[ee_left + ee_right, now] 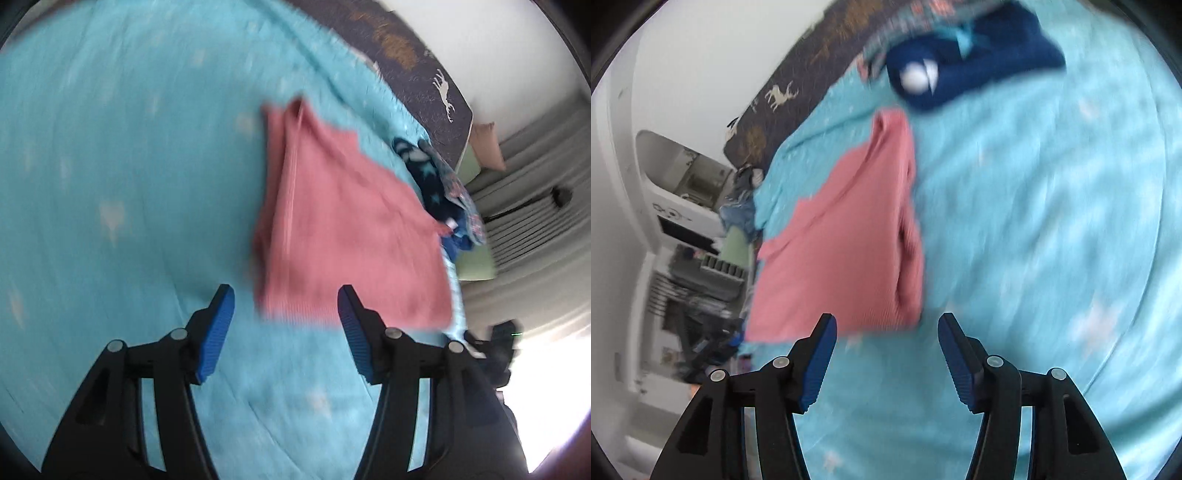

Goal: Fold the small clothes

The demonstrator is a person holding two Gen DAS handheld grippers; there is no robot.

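A pink garment (343, 221) lies folded flat on the light blue bedsheet (129, 166). It also shows in the right wrist view (846, 243), on the sheet (1034, 221). My left gripper (286, 306) is open and empty, held above the sheet just short of the garment's near edge. My right gripper (886, 332) is open and empty, also just short of the garment's near edge. Both views are blurred by motion.
A dark blue starred garment (428, 177) lies bunched beyond the pink one near the bed's edge; it shows at the top of the right view (975, 62). A dark blanket with deer print (424, 70) lies along the far side. White furniture (676, 221) stands beside the bed.
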